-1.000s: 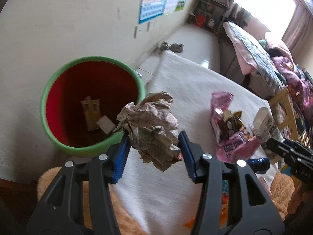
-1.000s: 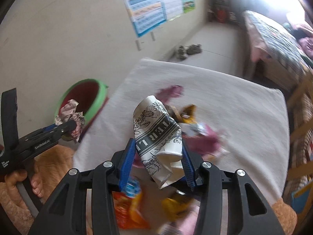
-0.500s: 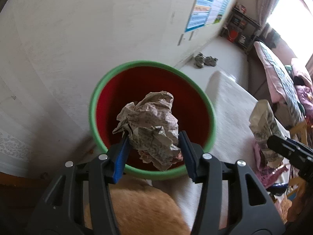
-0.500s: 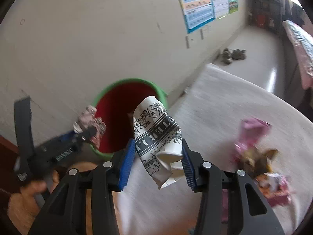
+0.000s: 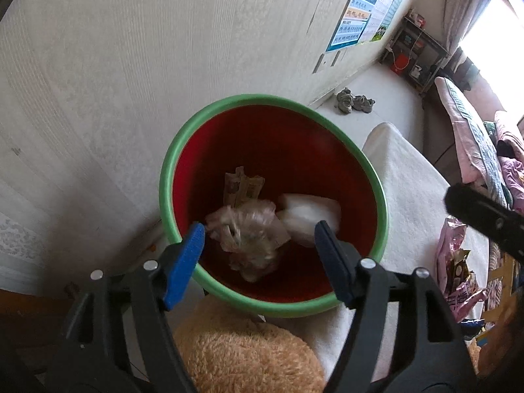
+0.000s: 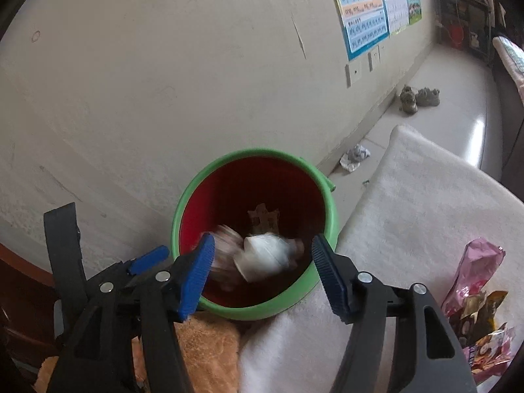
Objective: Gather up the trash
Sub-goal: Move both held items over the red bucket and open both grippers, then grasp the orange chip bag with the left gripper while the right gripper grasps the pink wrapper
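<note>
- The left gripper [image 5: 260, 245] hangs over the bin [image 5: 170, 177], jaws opening, pads touching nothing; the crumpled newspaper ball [image 5: 252, 235] is blurred below them, inside the red interior.
- The right gripper [image 6: 262, 263] is also above the bin [image 6: 183, 203], jaws opening and empty; the white paper cup [image 6: 265, 255] shows blurred inside, beside the newspaper.
- A flattened brown scrap [image 5: 240, 186] lies at the bin's bottom.
- The bin stands against the wall, just beside the white-covered table [image 6: 425, 203].
- Pink snack wrappers [image 6: 475, 271] remain on the cloth, well apart from the bin.
</note>
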A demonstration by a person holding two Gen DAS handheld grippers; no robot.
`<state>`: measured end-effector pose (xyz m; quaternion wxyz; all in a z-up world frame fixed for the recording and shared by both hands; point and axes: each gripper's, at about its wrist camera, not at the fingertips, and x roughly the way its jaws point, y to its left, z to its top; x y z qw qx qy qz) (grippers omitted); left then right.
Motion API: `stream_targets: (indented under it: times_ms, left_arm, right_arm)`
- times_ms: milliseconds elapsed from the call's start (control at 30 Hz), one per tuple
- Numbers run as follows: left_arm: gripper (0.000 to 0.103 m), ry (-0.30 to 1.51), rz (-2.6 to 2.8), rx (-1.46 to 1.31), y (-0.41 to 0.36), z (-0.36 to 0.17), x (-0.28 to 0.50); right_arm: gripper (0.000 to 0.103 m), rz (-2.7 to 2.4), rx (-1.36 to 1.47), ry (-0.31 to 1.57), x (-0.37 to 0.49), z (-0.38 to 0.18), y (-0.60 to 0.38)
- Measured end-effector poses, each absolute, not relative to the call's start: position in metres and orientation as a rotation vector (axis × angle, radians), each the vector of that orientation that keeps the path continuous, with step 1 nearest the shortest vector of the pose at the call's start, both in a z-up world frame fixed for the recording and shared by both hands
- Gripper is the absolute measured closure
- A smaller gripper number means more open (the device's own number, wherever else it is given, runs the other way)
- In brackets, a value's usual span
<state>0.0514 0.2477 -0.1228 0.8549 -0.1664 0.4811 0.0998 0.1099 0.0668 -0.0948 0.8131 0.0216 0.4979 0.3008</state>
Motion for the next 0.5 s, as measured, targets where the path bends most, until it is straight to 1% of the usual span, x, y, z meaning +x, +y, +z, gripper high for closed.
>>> stream_targets:
  times_ms: [233, 400, 500]
  left_arm:
    - [0.037, 1.004, 0.192, -0.345, 0.238, -0.113, 0.044]
    - [0.037, 0.993, 0.136, -0.325, 0.213, -0.103, 0.042]
    - [0.036, 1.001, 0.073, -0.293, 0.185, -0.098, 0.038]
  right_arm:
    - [0.042, 0.616, 0.058, 1.024, 0.100, -0.077, 0.032]
    - [0.042, 0.553, 0.078, 0.968, 0.088, -0.057, -0.021]
    - [0.042, 0.498, 0.085, 0.942, 0.079, -0.049, -0.056]
